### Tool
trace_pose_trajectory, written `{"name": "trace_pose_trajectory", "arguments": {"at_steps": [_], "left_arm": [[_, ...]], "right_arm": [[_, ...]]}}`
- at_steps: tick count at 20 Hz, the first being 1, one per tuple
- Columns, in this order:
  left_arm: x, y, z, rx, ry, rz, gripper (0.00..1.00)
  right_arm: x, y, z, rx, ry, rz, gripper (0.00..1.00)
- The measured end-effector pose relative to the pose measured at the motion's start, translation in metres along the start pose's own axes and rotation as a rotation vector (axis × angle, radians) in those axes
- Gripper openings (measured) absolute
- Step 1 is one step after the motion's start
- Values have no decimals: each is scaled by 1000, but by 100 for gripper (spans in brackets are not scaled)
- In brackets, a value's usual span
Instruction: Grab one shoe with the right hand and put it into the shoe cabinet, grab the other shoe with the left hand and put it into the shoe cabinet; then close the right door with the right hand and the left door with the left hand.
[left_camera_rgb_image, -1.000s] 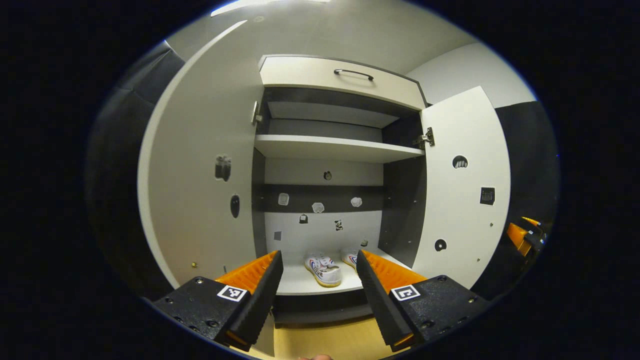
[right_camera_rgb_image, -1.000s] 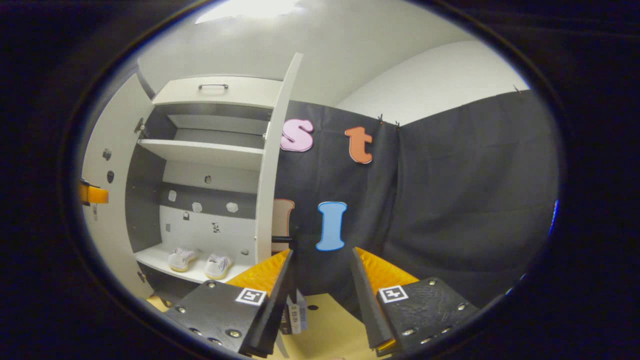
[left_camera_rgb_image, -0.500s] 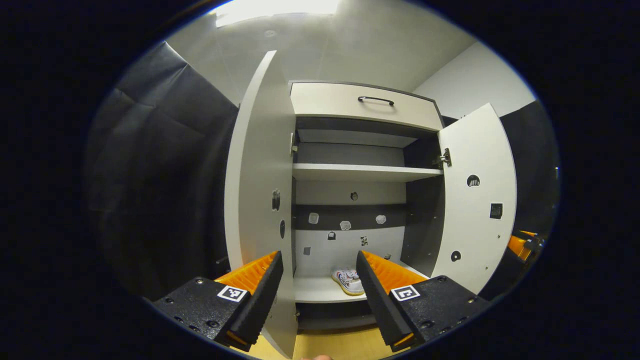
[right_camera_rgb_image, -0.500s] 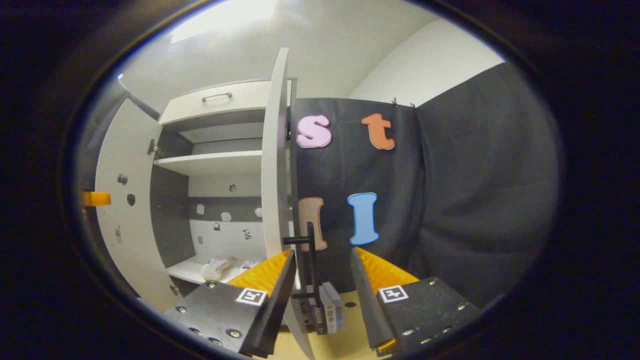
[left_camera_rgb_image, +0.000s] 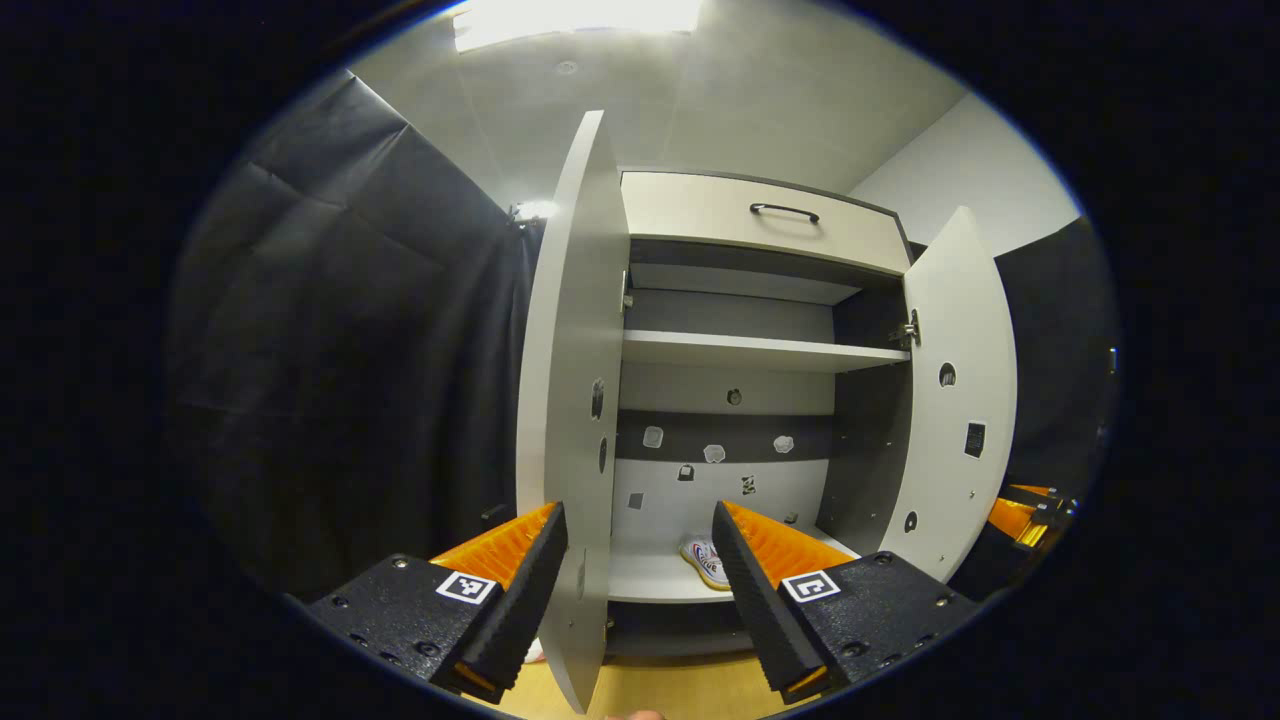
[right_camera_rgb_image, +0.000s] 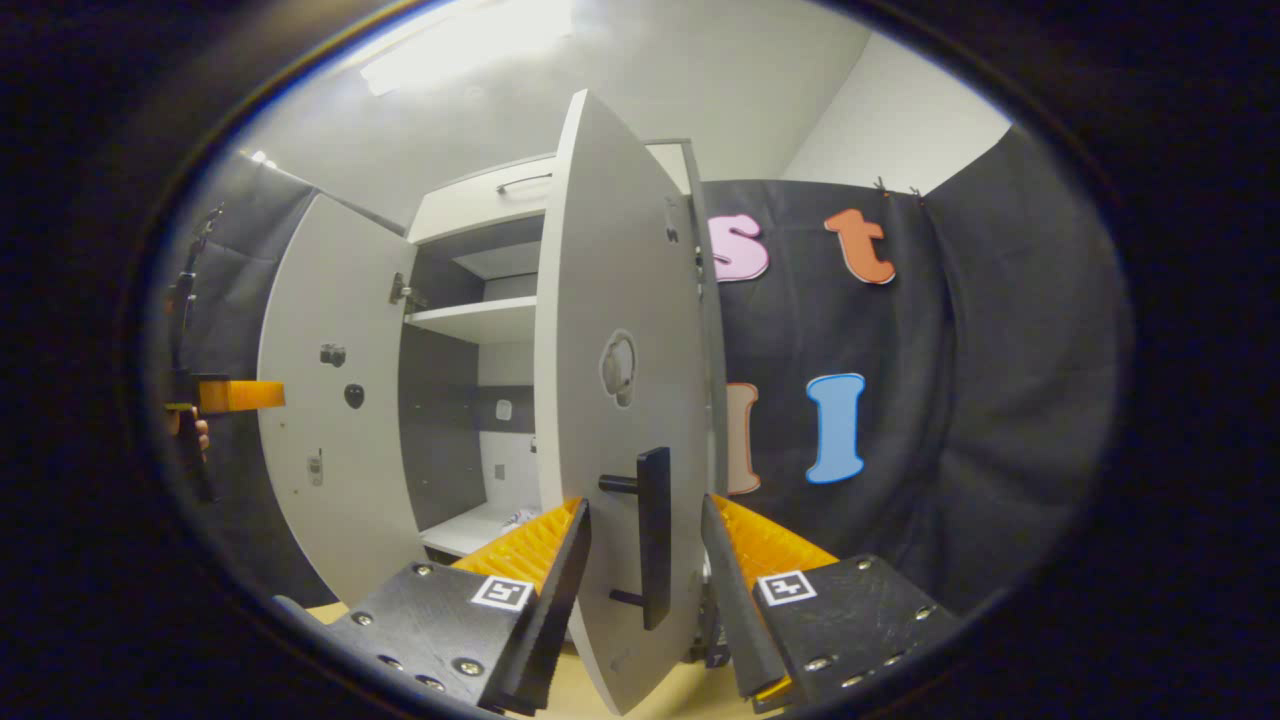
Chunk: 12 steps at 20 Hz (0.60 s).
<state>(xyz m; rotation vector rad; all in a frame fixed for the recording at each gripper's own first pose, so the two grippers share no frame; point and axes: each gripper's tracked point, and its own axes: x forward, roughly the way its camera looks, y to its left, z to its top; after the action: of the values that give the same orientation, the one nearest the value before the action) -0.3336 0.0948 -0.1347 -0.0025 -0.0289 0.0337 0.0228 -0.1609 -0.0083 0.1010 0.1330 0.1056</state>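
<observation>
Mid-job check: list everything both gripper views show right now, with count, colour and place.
Shoe cabinet: one, pale fronts with dark grey interior, straight ahead.
Drawer handle: one, black, on the top drawer.
Shelf: one, white, upper interior.
Left door: one, white, open, edge-on between the left fingers.
Right door: one, white, partly open, in front of the right hand-held gripper.
Door handle: one, black bar, between the right fingers, not clamped.
Shoe: one seen, white with coloured trim, on the bottom shelf.
Floor: yellow-tan, below the cabinet.
Left hand-held gripper: open.
Right hand-held gripper: open.
</observation>
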Motion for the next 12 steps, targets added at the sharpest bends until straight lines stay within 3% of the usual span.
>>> {"name": "trace_pose_trajectory", "arguments": {"at_steps": [6, 12], "left_arm": [[-22, 21, -3, -38, 4, 66, 89], [-49, 69, 8, -25, -17, 205, 89]], "right_arm": [[34, 45, -21, 24, 58, 117, 67], [73, 75, -40, 32, 97, 153, 63]]}}
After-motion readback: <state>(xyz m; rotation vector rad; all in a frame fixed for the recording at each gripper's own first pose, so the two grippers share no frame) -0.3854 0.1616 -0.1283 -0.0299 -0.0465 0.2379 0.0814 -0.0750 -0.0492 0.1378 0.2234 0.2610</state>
